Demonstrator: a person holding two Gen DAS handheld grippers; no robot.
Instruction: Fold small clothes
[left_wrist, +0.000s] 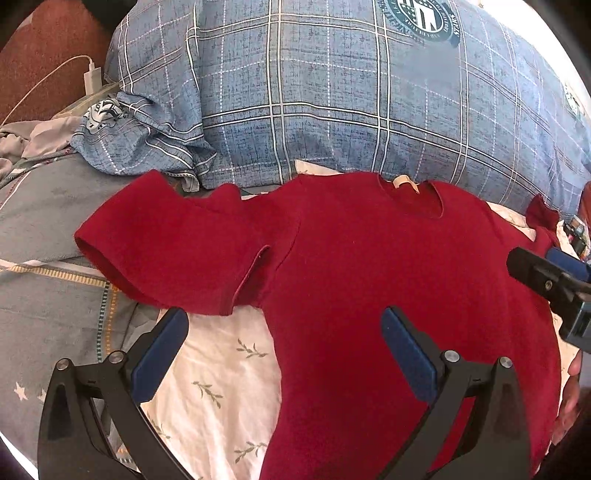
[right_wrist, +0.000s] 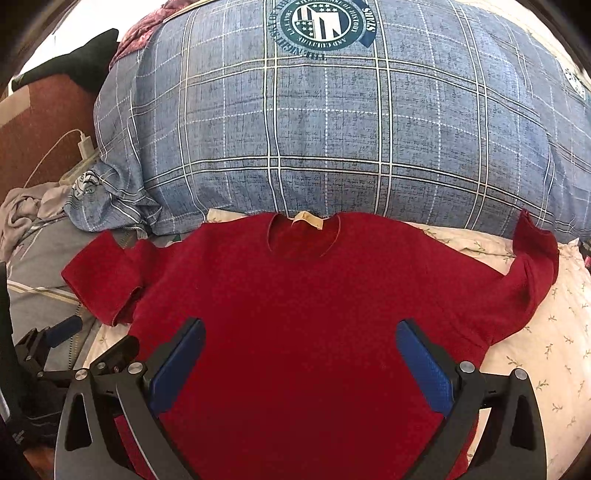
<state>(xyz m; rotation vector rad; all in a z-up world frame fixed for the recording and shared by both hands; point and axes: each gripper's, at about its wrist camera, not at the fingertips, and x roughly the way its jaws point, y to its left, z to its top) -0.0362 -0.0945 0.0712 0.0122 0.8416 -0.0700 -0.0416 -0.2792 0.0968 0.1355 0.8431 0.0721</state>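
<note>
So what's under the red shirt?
The red T-shirt lies on a white leaf-print sheet, with its left sleeve over a grey quilt. What's beneath its middle is covered.

red shirt hem cut off below, quilt emblem lettering perhaps too blurred to read

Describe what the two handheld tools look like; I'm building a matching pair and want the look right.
Both match. The left tool and right tool each have two flat fingers faced with textured blue pads on matte black arms with cut-out slots. Round silver pivot pins sit at the joints. No cables or markings show.
</note>
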